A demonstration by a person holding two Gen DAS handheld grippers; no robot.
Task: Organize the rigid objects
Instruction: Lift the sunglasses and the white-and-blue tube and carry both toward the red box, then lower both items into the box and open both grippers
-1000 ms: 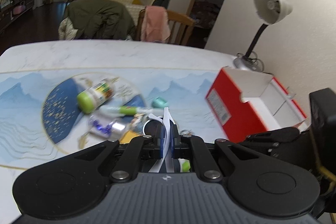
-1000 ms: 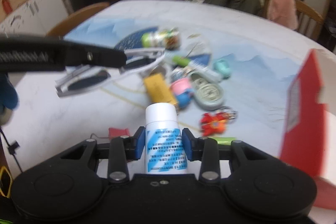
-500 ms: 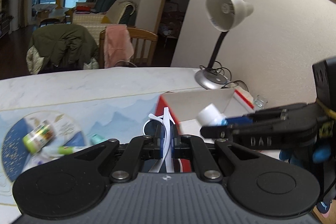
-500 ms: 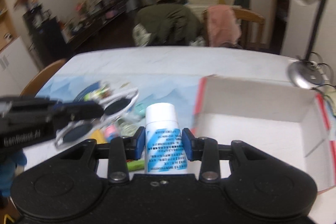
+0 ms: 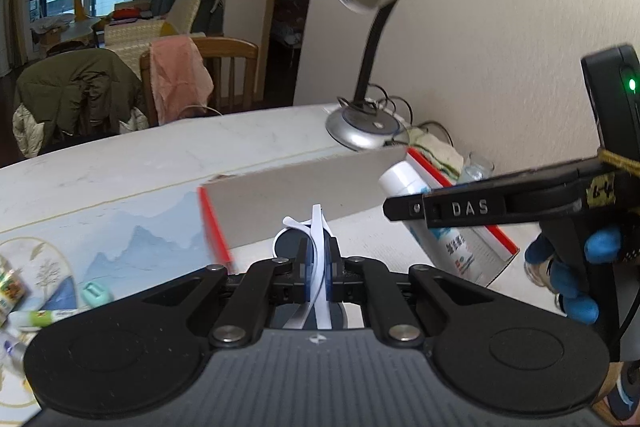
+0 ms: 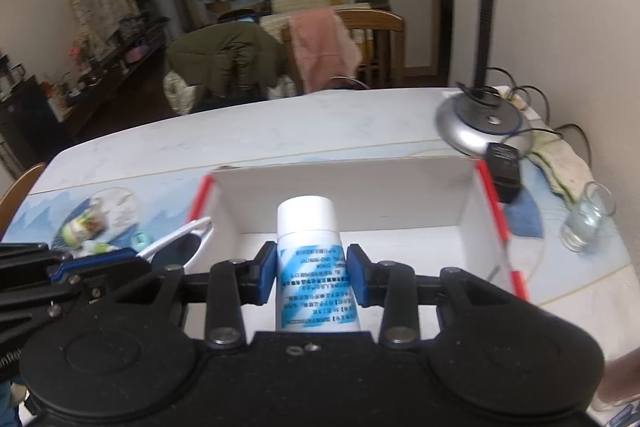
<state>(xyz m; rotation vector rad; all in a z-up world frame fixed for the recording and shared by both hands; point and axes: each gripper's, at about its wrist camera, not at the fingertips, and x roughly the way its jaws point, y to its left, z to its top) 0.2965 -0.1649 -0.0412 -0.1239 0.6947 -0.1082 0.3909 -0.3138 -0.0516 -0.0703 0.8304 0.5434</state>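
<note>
My right gripper (image 6: pixel 311 269) is shut on a white bottle with a blue label (image 6: pixel 310 263) and holds it over the open red-and-white box (image 6: pixel 472 195); the bottle also shows in the left wrist view (image 5: pixel 436 223). My left gripper (image 5: pixel 318 259) is shut on white-framed sunglasses (image 5: pixel 308 235), held above the box's left wall (image 5: pixel 212 223). The sunglasses also show in the right wrist view (image 6: pixel 180 243), at the box's left edge.
Several small items lie on the blue table mat to the left, among them a green-capped bottle (image 6: pixel 82 227) and a teal item (image 5: pixel 95 293). A desk lamp base (image 6: pixel 480 125), a black adapter (image 6: pixel 502 175), a cloth and a glass (image 6: pixel 586 223) stand right of the box.
Both grippers have swung right from the pile of items to the box, each still holding its object. The bottle is now over the box interior.
</note>
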